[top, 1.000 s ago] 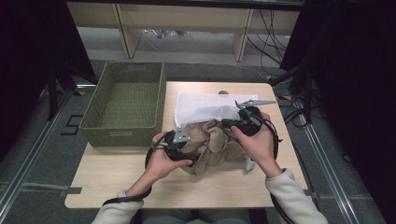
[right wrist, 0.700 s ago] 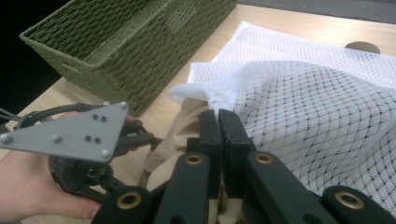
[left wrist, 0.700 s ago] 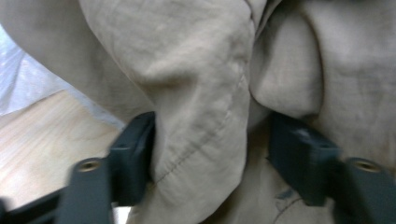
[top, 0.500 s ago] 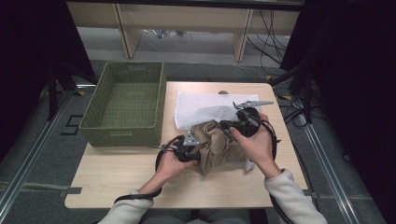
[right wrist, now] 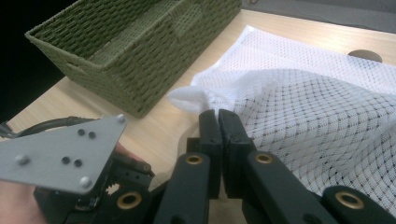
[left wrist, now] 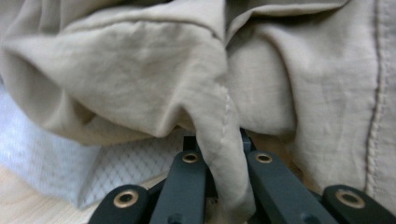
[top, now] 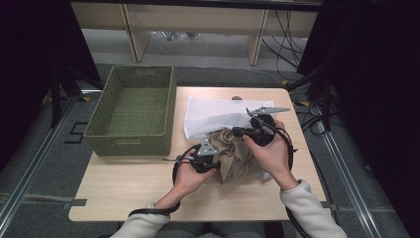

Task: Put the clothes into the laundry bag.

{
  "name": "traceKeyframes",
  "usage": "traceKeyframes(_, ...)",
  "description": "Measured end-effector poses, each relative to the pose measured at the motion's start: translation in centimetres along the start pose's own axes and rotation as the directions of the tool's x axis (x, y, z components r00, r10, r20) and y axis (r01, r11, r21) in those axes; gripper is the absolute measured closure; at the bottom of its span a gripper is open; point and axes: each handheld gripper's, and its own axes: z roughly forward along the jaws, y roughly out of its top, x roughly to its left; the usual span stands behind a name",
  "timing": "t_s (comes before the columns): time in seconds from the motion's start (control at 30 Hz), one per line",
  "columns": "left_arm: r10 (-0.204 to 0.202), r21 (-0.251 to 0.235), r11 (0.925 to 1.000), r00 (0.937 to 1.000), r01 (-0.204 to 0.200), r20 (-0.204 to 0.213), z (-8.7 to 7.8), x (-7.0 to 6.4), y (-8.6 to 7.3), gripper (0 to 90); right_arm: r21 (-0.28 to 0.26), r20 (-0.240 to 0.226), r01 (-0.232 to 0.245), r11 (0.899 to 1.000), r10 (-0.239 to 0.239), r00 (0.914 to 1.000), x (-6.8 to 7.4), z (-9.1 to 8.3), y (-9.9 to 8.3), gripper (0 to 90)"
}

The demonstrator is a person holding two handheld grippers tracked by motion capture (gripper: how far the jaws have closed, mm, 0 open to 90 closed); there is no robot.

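A crumpled tan cloth (top: 240, 158) lies mid-table, partly on a white mesh bag (top: 213, 116). My left gripper (top: 218, 161) is at the cloth's left edge, and in the left gripper view it (left wrist: 219, 144) is shut on a fold of the tan cloth (left wrist: 140, 70), with the mesh bag (left wrist: 116, 158) beneath. My right gripper (top: 236, 132) is at the cloth's upper side. In the right gripper view it (right wrist: 217, 116) is shut on a bunched edge of the mesh bag (right wrist: 299, 102), lifting it slightly.
A green woven basket (top: 133, 144) stands at the table's left, also seen in the right gripper view (right wrist: 130, 51). Bare wooden table (top: 129, 188) lies in front of the basket. Shelving legs and cables are on the floor beyond the far edge.
My left gripper has moved right, bunching the tan cloth narrower toward the right gripper. The right hand has barely moved.
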Motion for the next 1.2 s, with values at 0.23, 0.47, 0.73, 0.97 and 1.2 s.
traceKeyframes(0.23,0.000,-0.034,0.9994,1.0000,0.000,0.005,-0.6,-0.8,0.6,88.0,-0.008,-0.016,0.006,1.000,-0.007,0.9998,0.7,-0.3,0.1,89.9)
traceKeyframes(0.47,0.002,-0.043,0.9991,0.9999,-0.003,-0.017,-1.0,-1.1,0.7,88.0,-0.007,-0.016,0.008,1.000,-0.008,0.9998,0.8,-0.2,0.1,89.9)
traceKeyframes(0.73,0.037,-0.093,0.9949,0.9989,-0.039,-0.029,-2.5,-2.5,2.0,88.2,-0.026,-0.030,0.031,0.999,-0.032,0.9990,1.6,-1.0,0.3,89.9)
traceKeyframes(0.97,0.134,-0.107,0.9846,0.9897,-0.139,-0.051,-4.7,-4.4,3.9,88.1,-0.096,-0.104,0.094,0.991,-0.104,0.9892,3.0,-2.4,0.9,90.0)
traceKeyframes(1.2,0.145,-0.077,0.9855,0.9866,-0.151,-0.074,-4.5,-3.9,4.8,88.0,-0.103,-0.133,0.087,0.991,-0.100,0.9860,4.3,-3.7,1.1,90.0)
